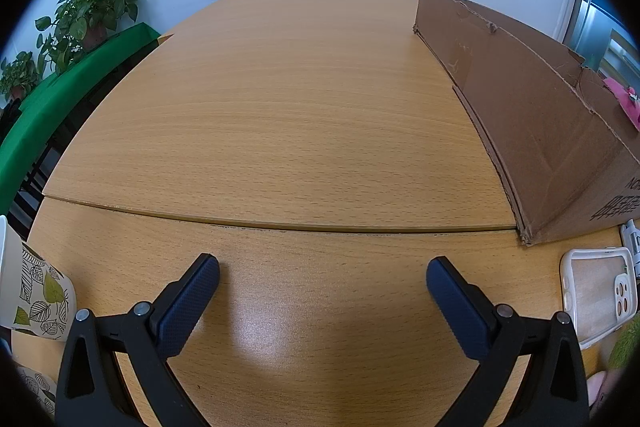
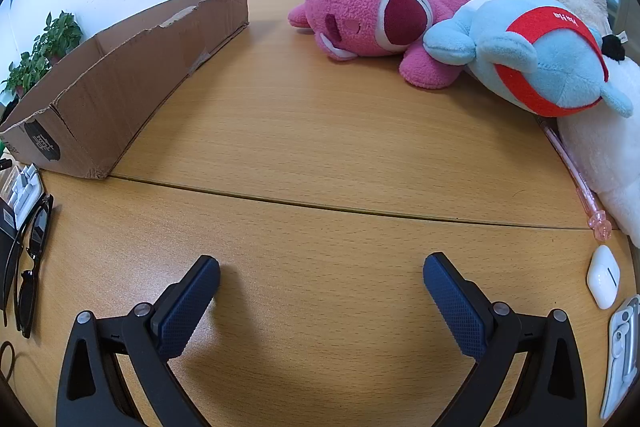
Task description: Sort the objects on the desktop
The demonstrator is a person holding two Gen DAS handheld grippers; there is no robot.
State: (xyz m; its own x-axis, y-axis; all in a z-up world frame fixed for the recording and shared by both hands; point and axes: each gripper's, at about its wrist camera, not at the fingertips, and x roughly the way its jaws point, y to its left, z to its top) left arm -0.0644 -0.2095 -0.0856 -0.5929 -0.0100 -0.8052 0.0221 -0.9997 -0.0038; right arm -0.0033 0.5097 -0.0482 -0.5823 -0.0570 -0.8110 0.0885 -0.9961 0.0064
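My right gripper (image 2: 322, 279) hangs over the bare wooden table (image 2: 320, 131), jaws spread wide with nothing between them. To my left lies an open cardboard box (image 2: 120, 83), with black sunglasses (image 2: 30, 259) in front of it. Far ahead on the right, a pink plush toy (image 2: 372, 15) touches a blue plush toy (image 2: 548, 59). A pink pen (image 2: 576, 183) and a white earbud case (image 2: 604, 277) lie at the right edge.

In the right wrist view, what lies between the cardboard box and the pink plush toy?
Nothing: in the right wrist view, only bare wooden table lies between the cardboard box and the pink plush toy.
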